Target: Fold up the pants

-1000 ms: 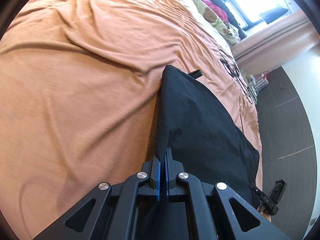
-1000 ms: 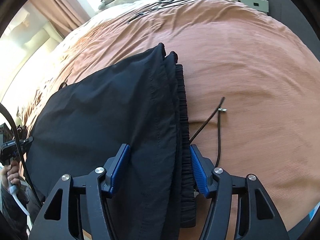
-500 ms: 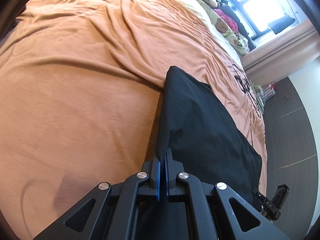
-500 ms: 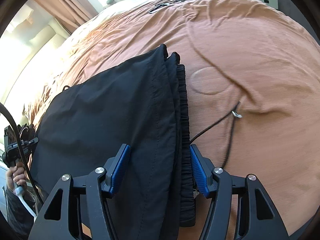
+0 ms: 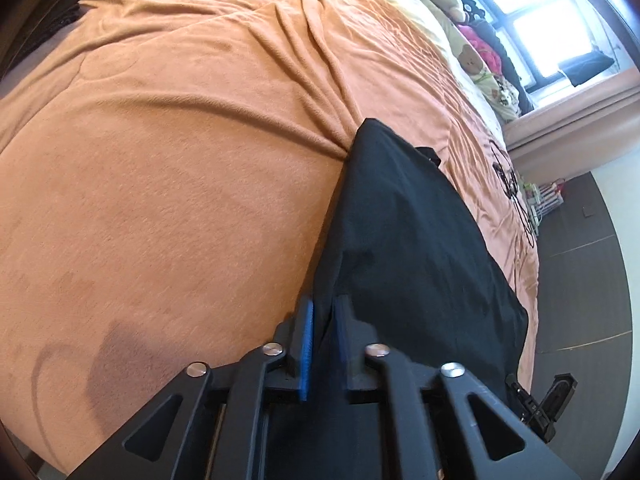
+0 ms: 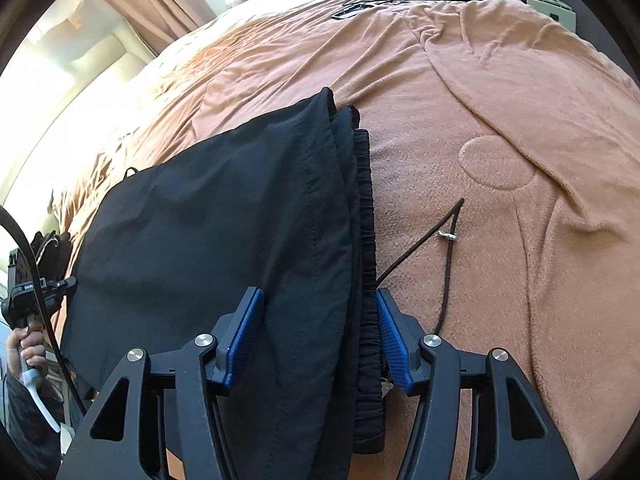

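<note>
Pants [image 6: 224, 232]: black, thin woven fabric, folded into a stack on the orange bed [image 5: 180, 160]. Judged light, limp and a little slick; layers likely slide apart unless pinched through the full stack at the edge.

Left gripper [image 5: 324, 320]: pads nearly together, pinching one thin fabric edge that runs away from it.

Right gripper [image 6: 320, 320]: spread around the thick elastic-waistband bundle, blue pads touching both sides. Drawstring [image 6: 444, 240] trails loose on the bed, just beside.

Black pants [image 6: 224, 232] lie on an orange-brown blanket [image 5: 168, 168]; blue pads [image 6: 244, 336] line both black grippers; pale yellow bedding [image 5: 452, 28] sits at upper right.
</note>
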